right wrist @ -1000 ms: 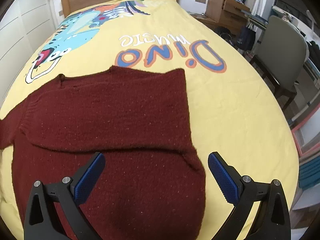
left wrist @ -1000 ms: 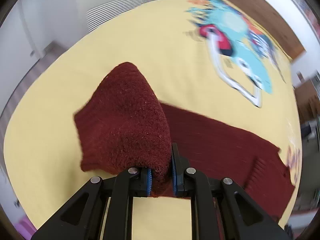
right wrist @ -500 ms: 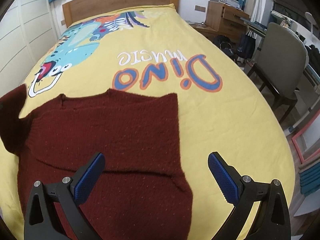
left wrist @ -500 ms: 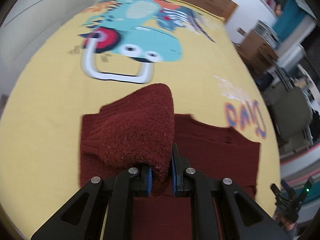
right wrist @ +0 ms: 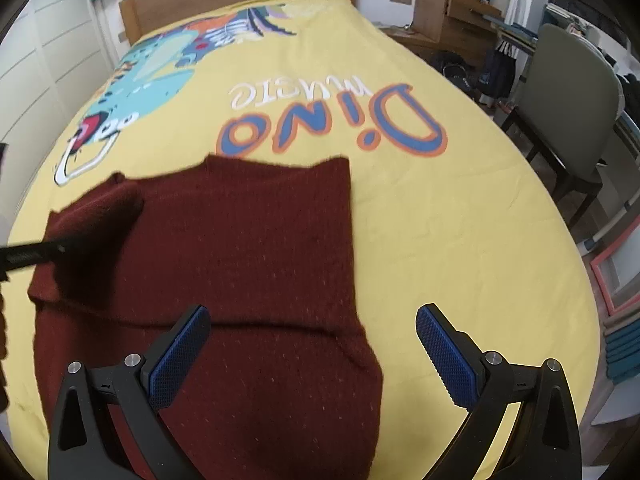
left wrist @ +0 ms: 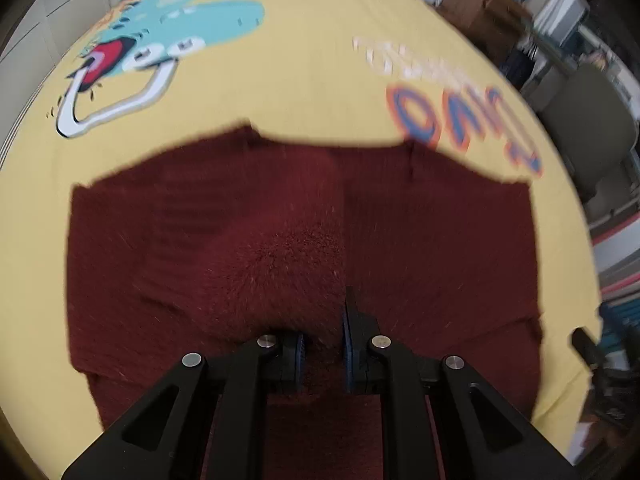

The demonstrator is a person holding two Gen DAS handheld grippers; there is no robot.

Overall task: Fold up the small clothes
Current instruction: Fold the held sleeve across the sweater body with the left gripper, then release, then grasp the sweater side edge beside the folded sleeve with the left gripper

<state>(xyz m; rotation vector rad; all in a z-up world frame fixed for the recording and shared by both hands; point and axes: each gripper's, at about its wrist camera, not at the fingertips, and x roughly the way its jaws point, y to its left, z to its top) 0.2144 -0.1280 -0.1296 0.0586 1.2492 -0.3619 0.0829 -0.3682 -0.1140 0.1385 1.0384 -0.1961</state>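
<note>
A bunched sleeve [left wrist: 280,264] is pinched in the left gripper [left wrist: 323,354] directly above the sweater body [right wrist: 248,248]; the right gripper [right wrist: 310,354] is held wide open, empty, over the near-right hem.

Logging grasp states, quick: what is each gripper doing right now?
Left gripper: closed on the dark red sweater sleeve.
Right gripper: open, holding nothing.

Legible text is confined to the yellow bedspread [right wrist: 460,208]. In the right wrist view it carries the word "Dino" [right wrist: 332,128] in large blue letters outlined in orange, seen upside down. Just beyond it a smaller white word [right wrist: 296,92], also inverted, appears to read "music". In the left wrist view the same print [left wrist: 460,116] is too blurred to read.
</note>
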